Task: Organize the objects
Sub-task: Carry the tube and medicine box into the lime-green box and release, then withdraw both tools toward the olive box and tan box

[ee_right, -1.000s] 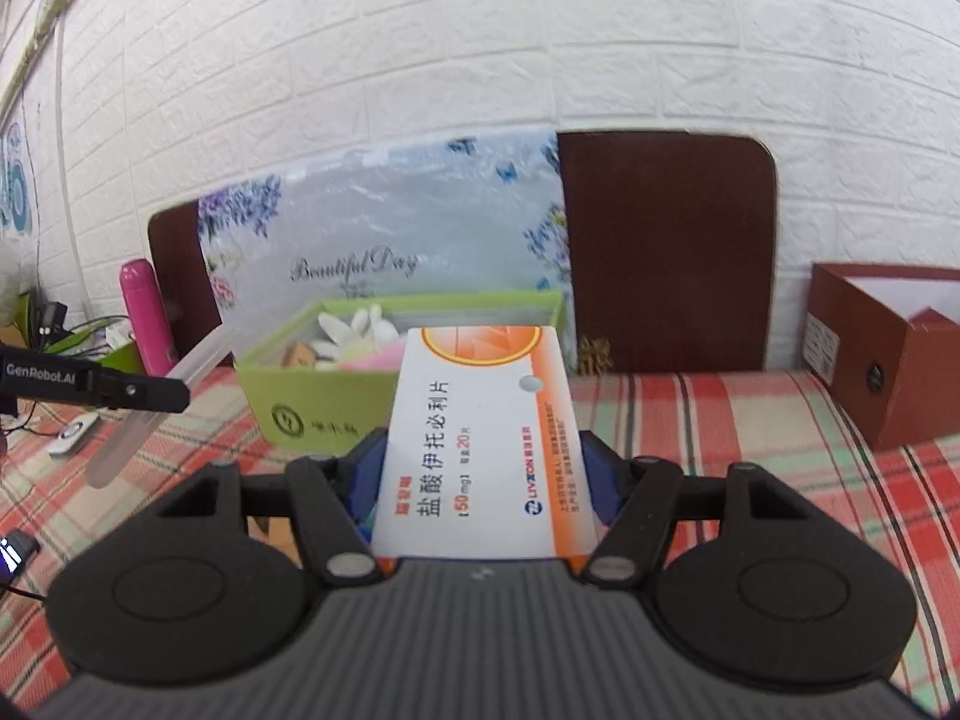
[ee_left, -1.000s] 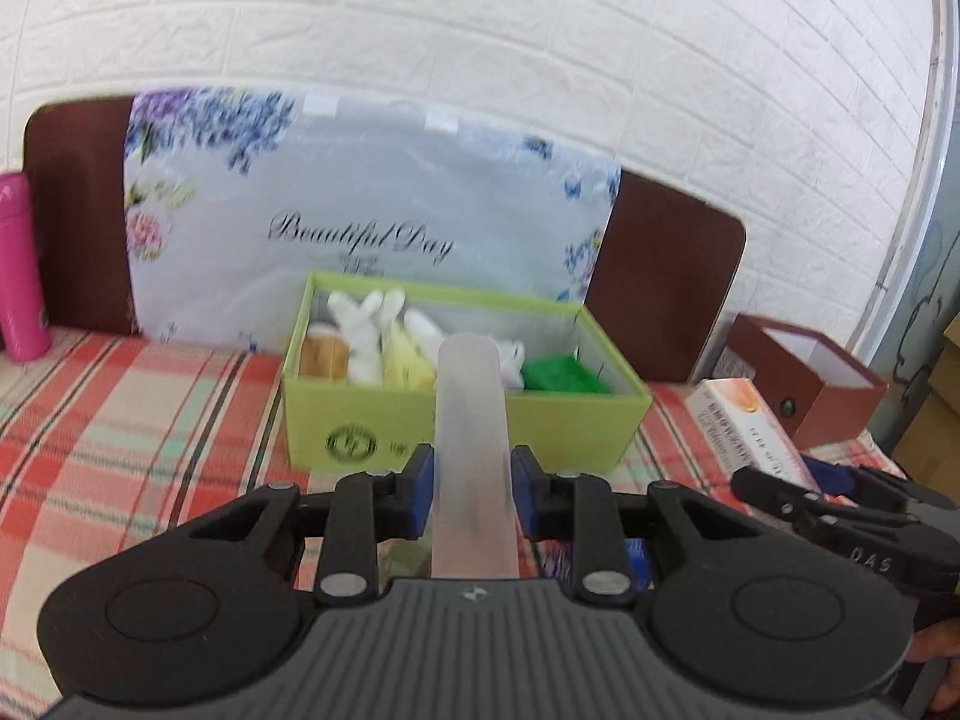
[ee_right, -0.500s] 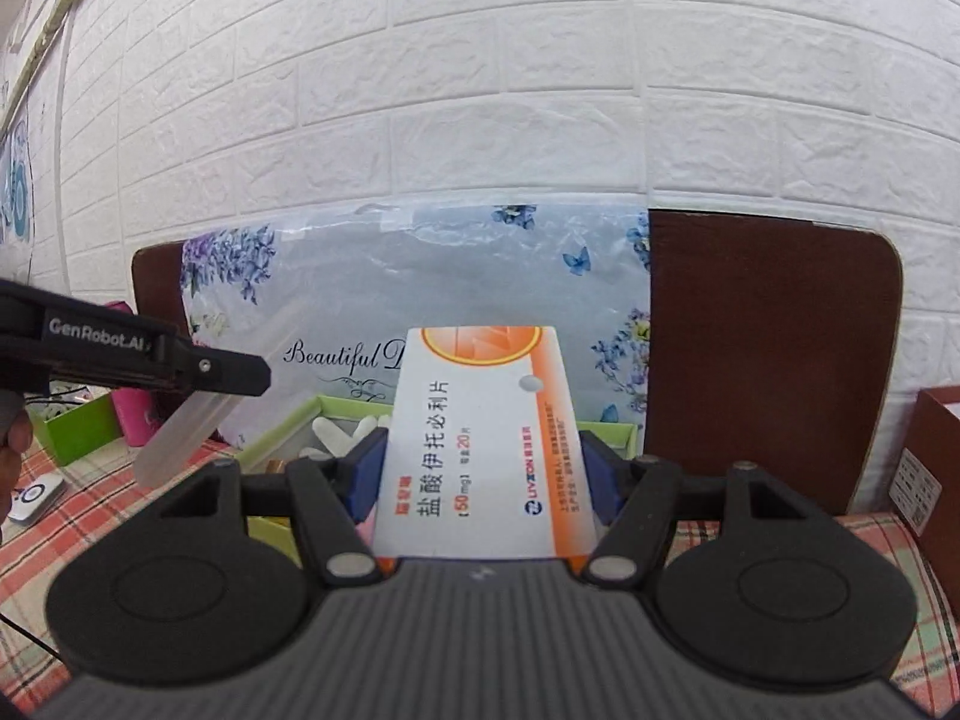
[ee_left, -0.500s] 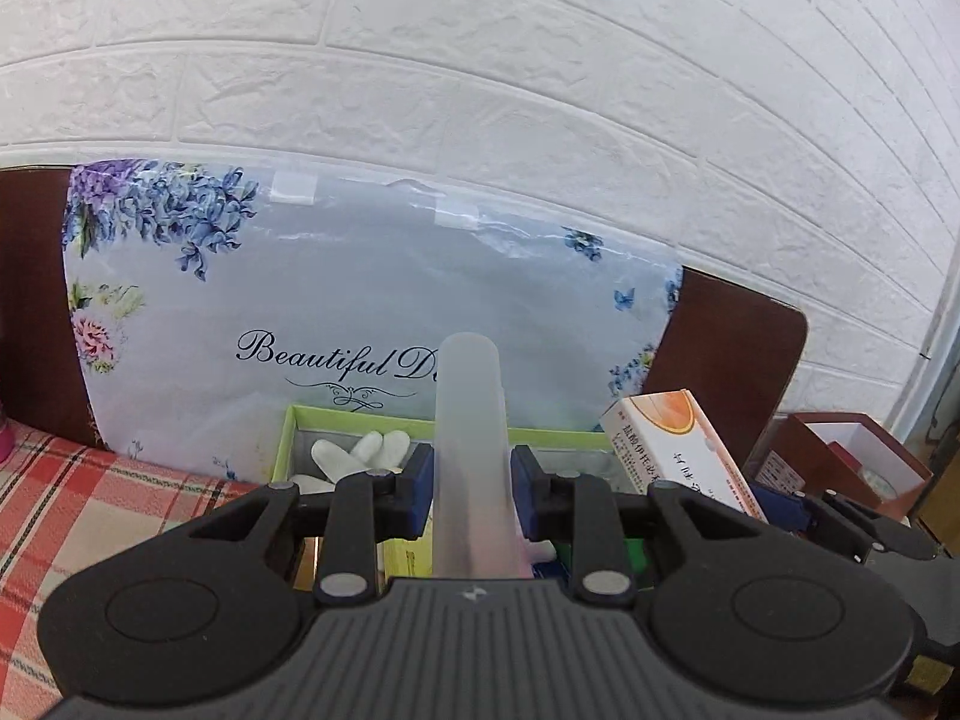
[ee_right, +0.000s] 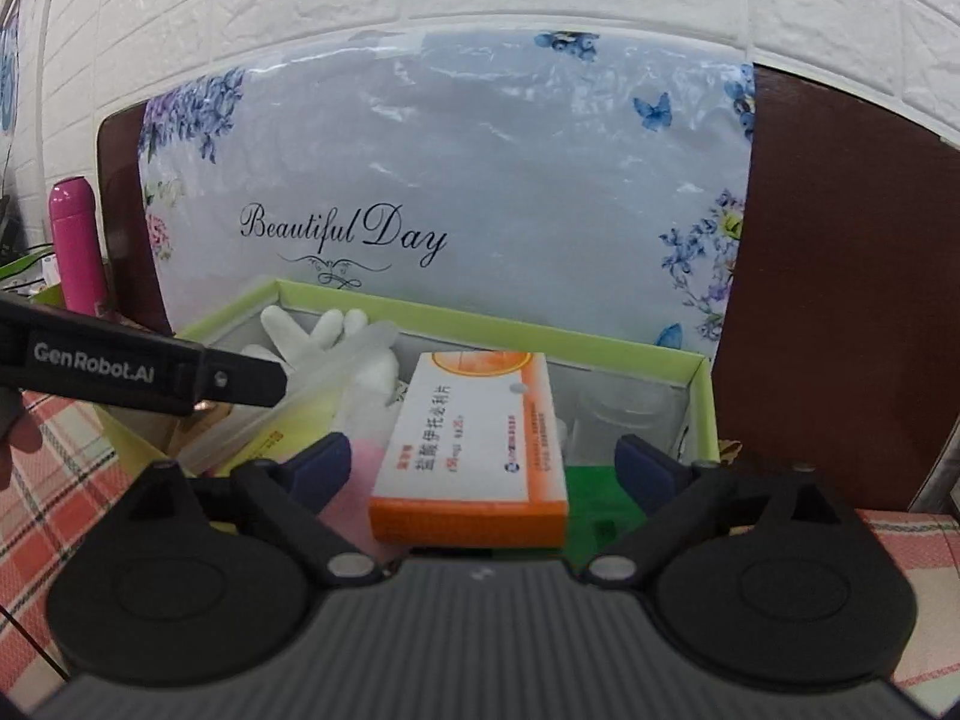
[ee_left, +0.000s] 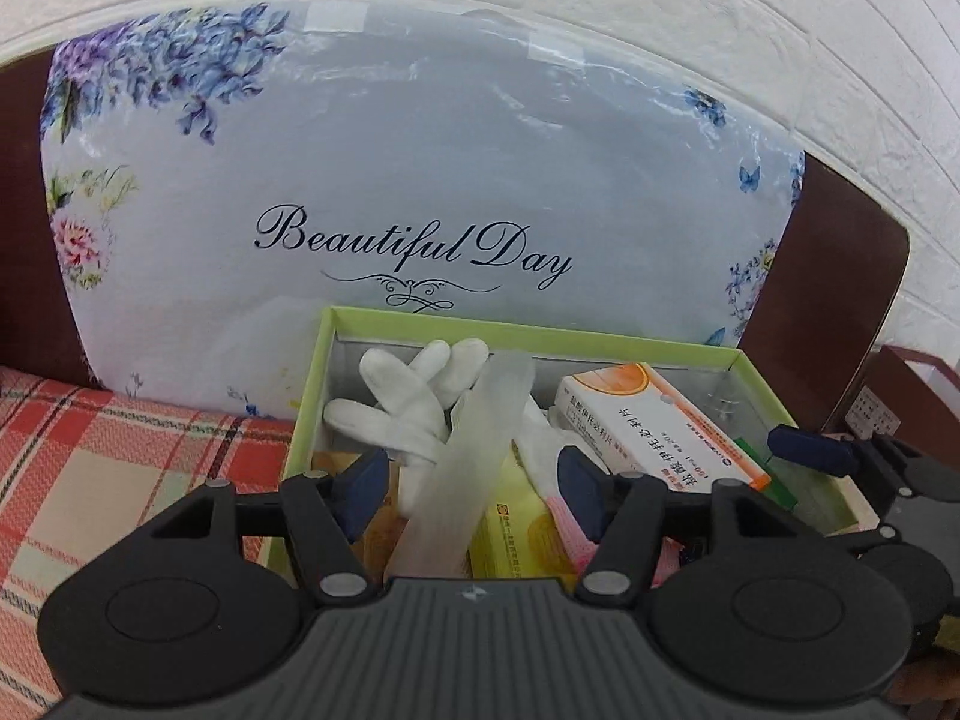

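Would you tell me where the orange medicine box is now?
In the right wrist view the orange medicine box lies inside the green box, right of the white gloves.

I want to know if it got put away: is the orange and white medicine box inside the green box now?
Inside. The medicine box lies within the green box walls, and the right gripper pads stand apart from it.

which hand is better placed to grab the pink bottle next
Left, likely: pink bottle stands left of the green box; the left gripper has just been opening, tube loose between its jaws.
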A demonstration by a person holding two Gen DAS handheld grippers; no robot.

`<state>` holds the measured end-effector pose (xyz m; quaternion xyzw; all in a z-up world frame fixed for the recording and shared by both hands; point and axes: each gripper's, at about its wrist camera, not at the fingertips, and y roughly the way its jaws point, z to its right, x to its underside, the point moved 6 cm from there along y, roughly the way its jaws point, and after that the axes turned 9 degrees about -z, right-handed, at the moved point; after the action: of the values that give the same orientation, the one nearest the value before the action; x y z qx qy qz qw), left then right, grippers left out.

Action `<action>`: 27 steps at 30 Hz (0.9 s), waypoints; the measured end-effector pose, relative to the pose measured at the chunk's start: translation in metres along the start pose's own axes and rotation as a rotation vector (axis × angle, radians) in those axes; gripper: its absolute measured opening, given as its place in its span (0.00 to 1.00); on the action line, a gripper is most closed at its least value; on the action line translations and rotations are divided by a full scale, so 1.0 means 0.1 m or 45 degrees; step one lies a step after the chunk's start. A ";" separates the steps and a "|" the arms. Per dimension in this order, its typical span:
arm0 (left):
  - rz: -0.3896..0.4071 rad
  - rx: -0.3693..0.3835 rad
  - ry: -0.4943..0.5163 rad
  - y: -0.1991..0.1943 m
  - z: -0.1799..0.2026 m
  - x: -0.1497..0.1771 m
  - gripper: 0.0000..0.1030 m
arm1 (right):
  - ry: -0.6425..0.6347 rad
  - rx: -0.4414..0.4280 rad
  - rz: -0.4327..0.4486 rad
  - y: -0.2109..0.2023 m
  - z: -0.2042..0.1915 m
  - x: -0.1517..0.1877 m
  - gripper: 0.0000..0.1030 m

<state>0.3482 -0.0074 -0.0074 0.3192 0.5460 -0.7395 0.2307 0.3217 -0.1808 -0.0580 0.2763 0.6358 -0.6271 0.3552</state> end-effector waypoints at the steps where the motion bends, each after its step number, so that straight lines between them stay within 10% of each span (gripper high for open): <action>1: -0.004 0.003 -0.024 -0.04 -0.02 0.00 0.63 | 0.004 0.007 0.005 -0.04 0.01 0.02 0.97; 12: 0.008 -0.125 0.020 -0.72 0.26 0.15 0.75 | 0.170 0.004 0.137 -0.96 0.17 0.04 1.00; 27: -0.090 -0.076 0.006 -1.27 0.33 1.14 0.75 | 0.211 -0.009 0.085 -1.76 -0.04 0.83 1.00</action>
<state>0.1751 0.0000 0.0007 0.2943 0.5793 -0.7298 0.2127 0.1320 -0.1949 -0.0185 0.3470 0.6555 -0.5878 0.3232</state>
